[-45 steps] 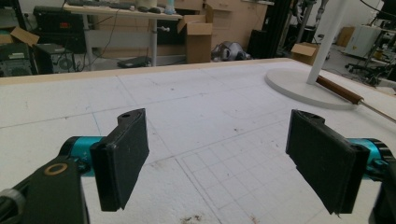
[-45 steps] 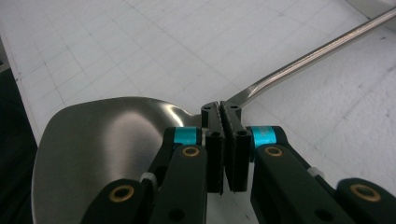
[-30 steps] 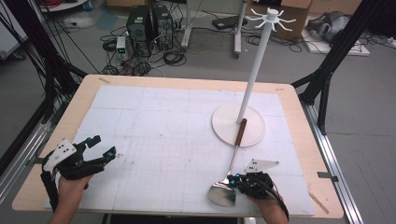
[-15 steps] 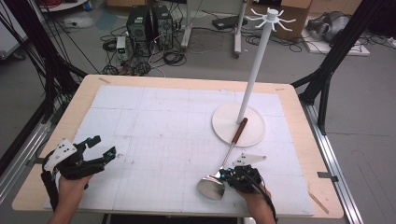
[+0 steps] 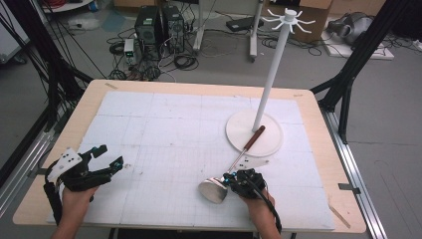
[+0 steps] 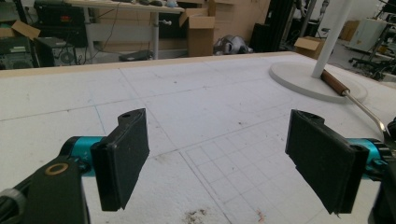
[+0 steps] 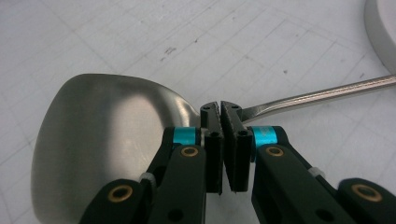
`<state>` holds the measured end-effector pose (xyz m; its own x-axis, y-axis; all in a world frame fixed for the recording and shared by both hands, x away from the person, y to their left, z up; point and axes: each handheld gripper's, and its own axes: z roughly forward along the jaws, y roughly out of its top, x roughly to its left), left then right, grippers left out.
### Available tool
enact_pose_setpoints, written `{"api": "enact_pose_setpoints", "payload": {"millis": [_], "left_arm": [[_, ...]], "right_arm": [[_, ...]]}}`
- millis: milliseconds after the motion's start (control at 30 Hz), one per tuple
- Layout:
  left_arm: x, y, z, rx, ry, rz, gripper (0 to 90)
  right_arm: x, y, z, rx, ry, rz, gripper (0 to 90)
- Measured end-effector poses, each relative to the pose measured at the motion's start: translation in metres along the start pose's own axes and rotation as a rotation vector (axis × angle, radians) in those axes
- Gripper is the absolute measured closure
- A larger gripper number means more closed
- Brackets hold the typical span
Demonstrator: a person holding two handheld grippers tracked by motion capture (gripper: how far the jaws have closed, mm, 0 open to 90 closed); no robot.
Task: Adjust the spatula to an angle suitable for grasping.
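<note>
A steel spatula (image 5: pixel 213 190) with a brown wooden handle lies on the white mat, and its handle end rests on the round base of a white hanger stand (image 5: pixel 271 74). My right gripper (image 5: pixel 230 179) is at the front centre, shut on the spatula's thin neck. In the right gripper view the jaws pinch the neck right behind the broad blade (image 7: pixel 102 130), gripper (image 7: pixel 220 112). My left gripper (image 5: pixel 110 155) hovers open at the front left with nothing in it. The left gripper view shows the gripper (image 6: pixel 217 154) with its pads wide apart, and the spatula handle (image 6: pixel 334 84) far to the right.
The stand's round base (image 5: pixel 234 130) sits right of the table's centre, and its hooks are high on the tall pole. The wooden table edge (image 5: pixel 348 199) borders the gridded mat. Black frame legs, computers and cables are on the floor beyond.
My right gripper has dragged the spatula's blade to the left and slightly away from the front edge, while the handle stays on the stand base. The left gripper has barely moved.
</note>
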<state>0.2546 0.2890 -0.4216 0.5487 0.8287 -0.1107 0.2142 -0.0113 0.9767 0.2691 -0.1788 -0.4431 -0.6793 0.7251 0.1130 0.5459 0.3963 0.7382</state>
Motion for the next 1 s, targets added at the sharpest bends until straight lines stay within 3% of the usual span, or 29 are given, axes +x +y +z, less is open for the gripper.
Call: {"api": "enact_pose_setpoints", "payload": {"millis": [333, 433, 533, 567, 633, 733, 767, 833, 1000], "left_arm": [[-0.001, 0.000, 0.002, 0.005, -0.001, 0.002, 22.2], [-0.001, 0.000, 0.001, 0.010, 0.000, 0.004, 22.4], [-0.001, -0.001, 0.001, 0.010, -0.002, 0.005, 23.8], [-0.001, -0.001, 0.002, 0.011, -0.002, 0.006, 23.8], [-0.002, -0.001, 0.002, 0.015, -0.003, 0.009, 24.8], [-0.002, -0.001, 0.003, 0.013, 0.000, 0.010, 25.2], [-0.002, -0.001, 0.003, 0.014, 0.003, 0.011, 25.2], [-0.001, -0.002, 0.003, 0.020, 0.007, 0.016, 25.2], [0.001, -0.003, 0.004, 0.027, 0.015, 0.011, 24.8]], "right_arm": [[0.003, 0.005, 0.010, -0.032, -0.018, 0.028, 83.9], [-0.002, 0.006, 0.006, -0.047, -0.025, 0.029, 81.9], [-0.023, 0.004, -0.014, -0.100, -0.071, 0.064, 86.8], [-0.023, 0.004, -0.014, -0.100, -0.071, 0.064, 86.8], [-0.036, 0.001, -0.024, -0.105, -0.103, 0.067, 89.2], [-0.062, 0.000, -0.037, -0.128, -0.146, 0.068, 89.3], [-0.078, 0.002, -0.043, -0.160, -0.158, 0.075, 89.4], [-0.083, 0.004, -0.045, -0.173, -0.160, 0.082, 89.4], [-0.120, 0.020, -0.050, -0.200, -0.192, 0.075, 89.4]]}}
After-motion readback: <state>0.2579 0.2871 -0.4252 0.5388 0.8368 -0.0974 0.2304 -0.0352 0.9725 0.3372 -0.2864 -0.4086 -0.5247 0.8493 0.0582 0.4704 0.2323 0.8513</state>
